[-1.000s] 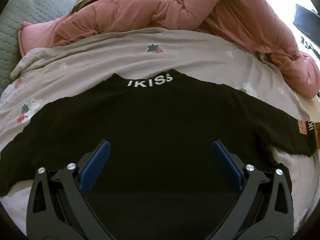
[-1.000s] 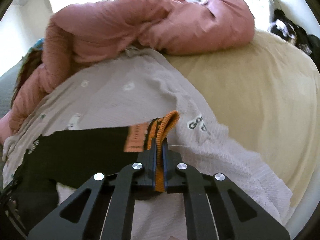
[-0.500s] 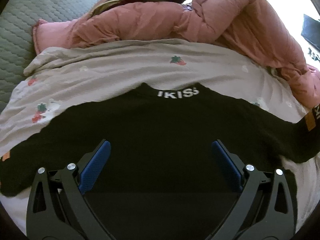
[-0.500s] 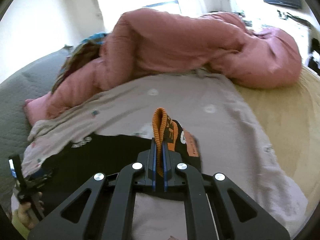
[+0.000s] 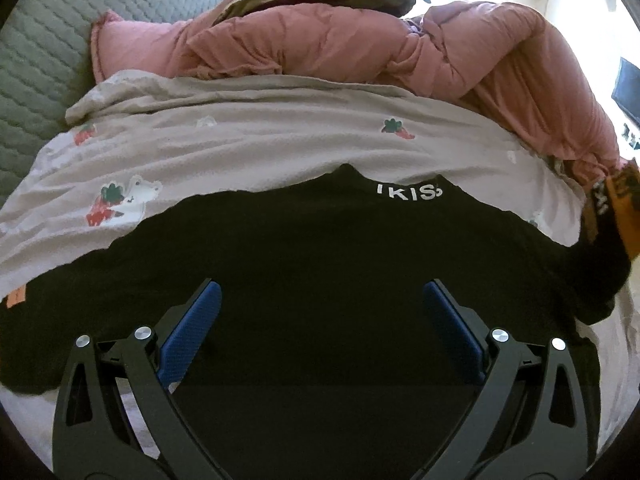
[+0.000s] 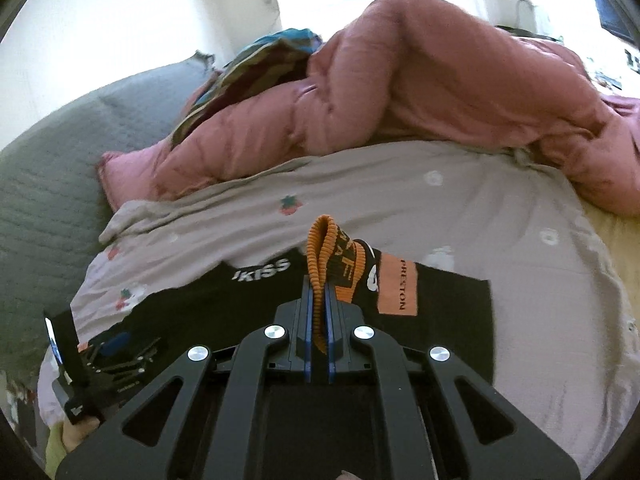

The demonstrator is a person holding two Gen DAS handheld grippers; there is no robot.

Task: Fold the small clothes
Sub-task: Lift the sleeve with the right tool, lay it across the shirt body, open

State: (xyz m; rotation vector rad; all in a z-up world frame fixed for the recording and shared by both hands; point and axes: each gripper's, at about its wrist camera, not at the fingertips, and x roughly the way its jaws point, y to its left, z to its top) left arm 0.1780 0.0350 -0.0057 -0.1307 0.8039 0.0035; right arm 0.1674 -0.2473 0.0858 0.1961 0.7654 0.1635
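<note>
A pink duvet (image 5: 360, 52) is heaped along the bed's far edge, beside a grey quilted cushion (image 5: 36, 52). The black sweater (image 5: 320, 272) lies flat mid-bed on the printed sheet (image 5: 248, 140). The left tool (image 5: 318, 300) hovers wide over it; the right tool (image 6: 317, 292) pinches its orange cuff (image 6: 320, 248).

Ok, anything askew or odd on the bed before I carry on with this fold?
Nothing is damaged or spilled. The black sweater lies flat on the printed sheet, its right sleeve's orange cuff pinched in the right hand-held gripper and lifted across the body. The left hand-held gripper is open. The pink duvet is just bunched behind.
</note>
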